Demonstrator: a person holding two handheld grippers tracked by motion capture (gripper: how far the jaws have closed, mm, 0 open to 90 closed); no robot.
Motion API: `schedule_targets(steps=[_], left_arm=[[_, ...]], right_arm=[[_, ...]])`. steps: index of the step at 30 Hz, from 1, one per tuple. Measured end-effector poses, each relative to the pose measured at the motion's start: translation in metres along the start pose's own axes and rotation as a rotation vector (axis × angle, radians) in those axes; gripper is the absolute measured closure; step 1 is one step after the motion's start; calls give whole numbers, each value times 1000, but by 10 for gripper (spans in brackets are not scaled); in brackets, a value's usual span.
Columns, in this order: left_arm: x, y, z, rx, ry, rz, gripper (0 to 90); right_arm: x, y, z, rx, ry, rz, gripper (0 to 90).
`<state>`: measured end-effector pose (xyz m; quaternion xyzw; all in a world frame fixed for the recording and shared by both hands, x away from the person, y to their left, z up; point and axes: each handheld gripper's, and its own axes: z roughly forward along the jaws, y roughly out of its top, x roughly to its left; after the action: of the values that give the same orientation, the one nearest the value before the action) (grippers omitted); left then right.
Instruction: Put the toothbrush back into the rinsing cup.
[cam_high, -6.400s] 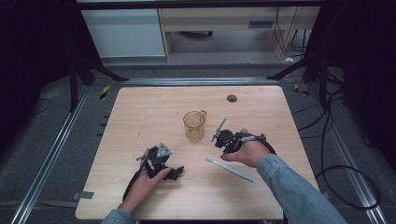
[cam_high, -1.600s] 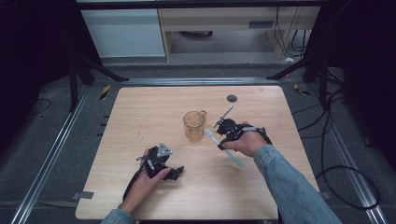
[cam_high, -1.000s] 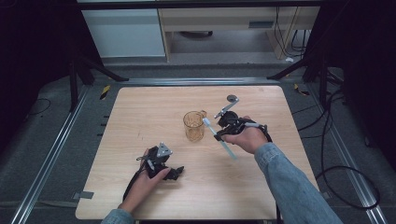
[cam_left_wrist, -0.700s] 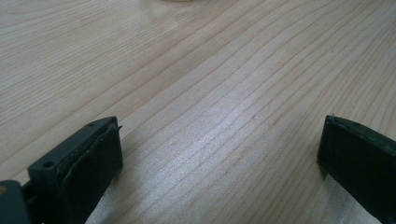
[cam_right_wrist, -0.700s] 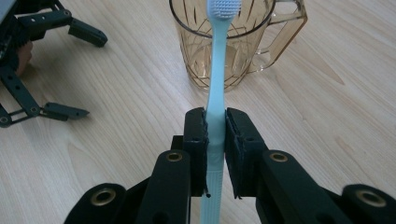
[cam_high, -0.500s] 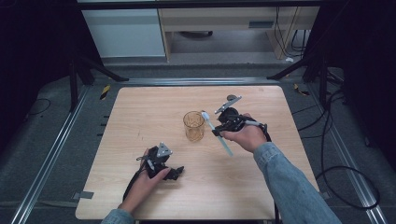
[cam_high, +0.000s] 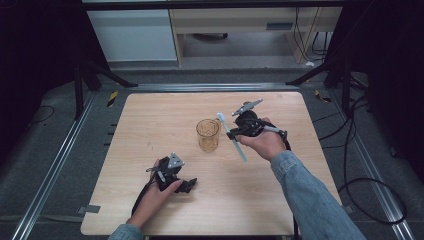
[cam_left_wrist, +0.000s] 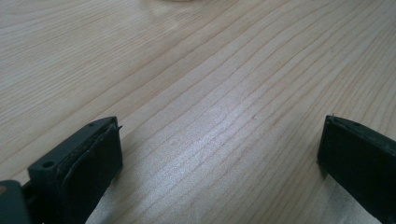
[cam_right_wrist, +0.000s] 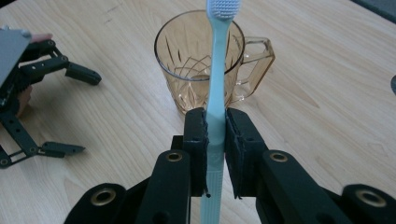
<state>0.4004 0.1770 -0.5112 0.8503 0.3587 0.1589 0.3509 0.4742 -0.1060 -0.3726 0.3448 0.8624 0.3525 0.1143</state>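
The toothbrush (cam_right_wrist: 215, 93) was clamped by its handle between the shut jaws of the right gripper (cam_right_wrist: 215, 135), bristle end leading. It had been lifted off the table (cam_high: 150, 125), where it had lain flat a few seconds earlier, and carried up beside the glass mug (cam_high: 208, 135), its head now just above the rim. That likely left only tipping it in and letting go. The left gripper (cam_left_wrist: 219, 149) rested on the wood nearer the person, jaws wide apart and empty.
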Motion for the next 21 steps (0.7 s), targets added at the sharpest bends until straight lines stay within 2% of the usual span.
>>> schedule_targets(steps=[14,21], left_arm=[[0,0,0,0,0,-1,0],[0,0,0,0,0,0,0]], right_arm=[[-1,9,-7,-95,-16,32,790],[-2,12,-9,-165,-23,50,790]])
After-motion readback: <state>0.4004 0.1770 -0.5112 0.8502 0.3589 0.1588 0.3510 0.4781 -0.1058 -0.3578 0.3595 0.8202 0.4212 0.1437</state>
